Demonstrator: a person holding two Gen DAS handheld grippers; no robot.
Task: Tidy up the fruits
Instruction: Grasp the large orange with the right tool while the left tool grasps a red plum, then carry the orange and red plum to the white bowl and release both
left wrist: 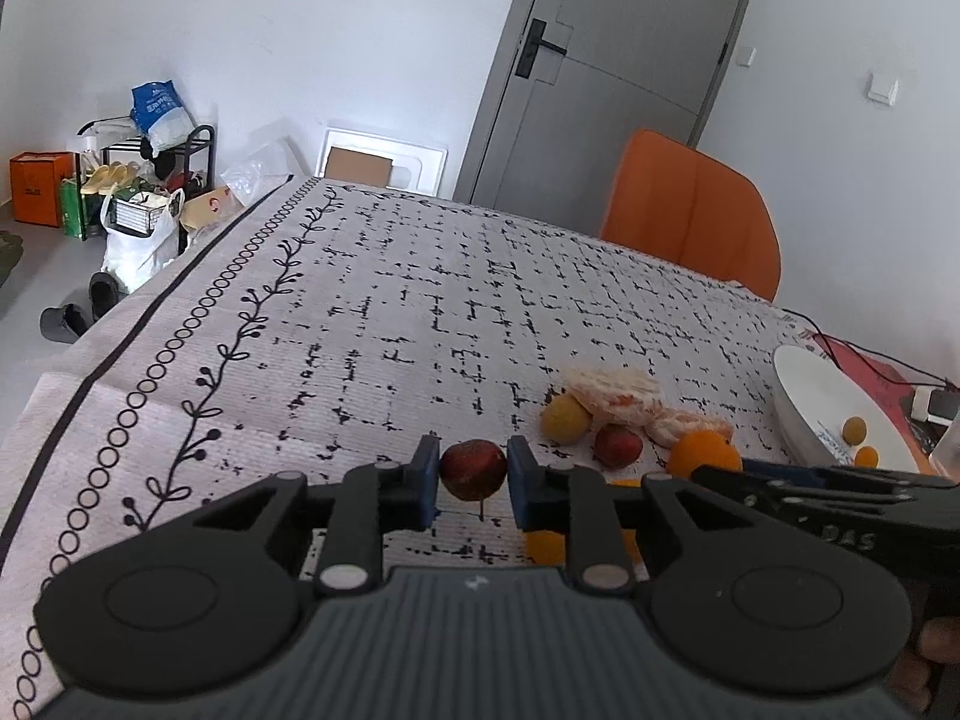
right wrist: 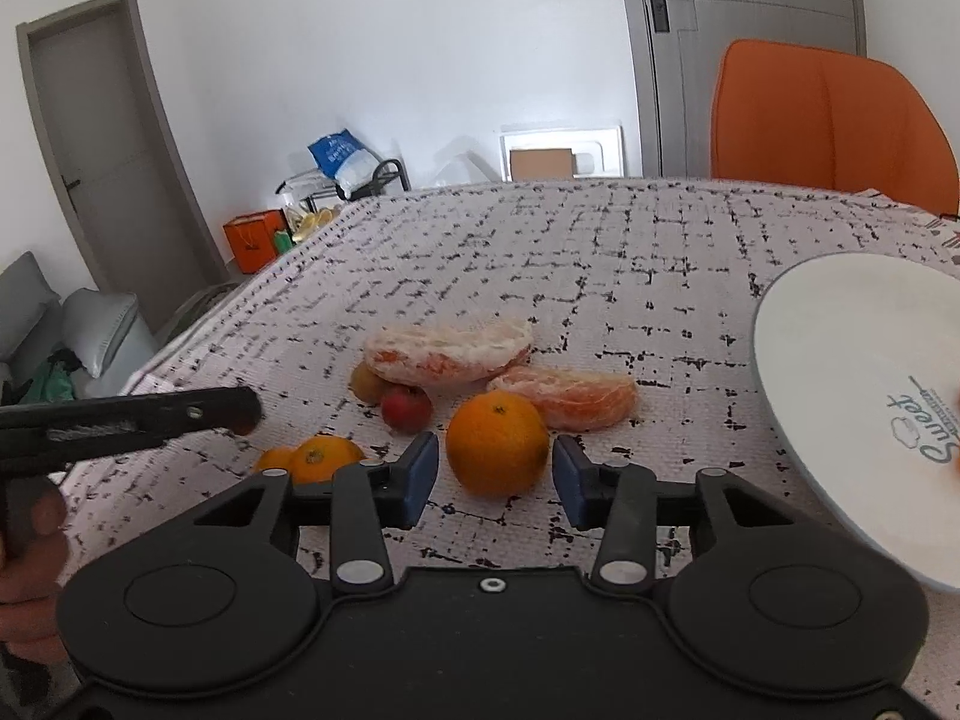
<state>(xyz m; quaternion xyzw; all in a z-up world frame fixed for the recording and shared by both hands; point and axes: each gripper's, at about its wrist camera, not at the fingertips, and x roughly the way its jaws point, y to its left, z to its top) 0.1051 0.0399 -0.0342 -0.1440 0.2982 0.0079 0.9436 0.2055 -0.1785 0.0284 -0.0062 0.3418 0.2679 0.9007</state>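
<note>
The small dark red fruit [left wrist: 473, 469] sits clamped between the blue pads of my left gripper [left wrist: 471, 480], lifted off the tablecloth [left wrist: 372, 312] with its stem hanging down. My right gripper [right wrist: 493, 483] is spread wide with the whole orange [right wrist: 497, 443] standing between its pads; I see a gap on each side, so nothing is gripped there yet.

Taking that orange as the centre: two peeled citrus pieces [right wrist: 447, 351] lie just behind it, a small red fruit [right wrist: 407, 409] and a yellowish one [right wrist: 367, 383] to its left rear, two small oranges [right wrist: 324, 457] to its left, and the white plate [right wrist: 864, 396] to its right, already carrying a couple of small fruits [left wrist: 853, 429].

My worry is the round red fruit slipping or twisting out of the pads if I swing it fast, since they hold it only at its sides. The two grippers are also close; crossing toward the plate, my left could knock the right or roll the orange away.

Beyond the pile the cloth is open far back to the orange chair [right wrist: 828, 120]. The plate seems to lie near the table's right edge.
</note>
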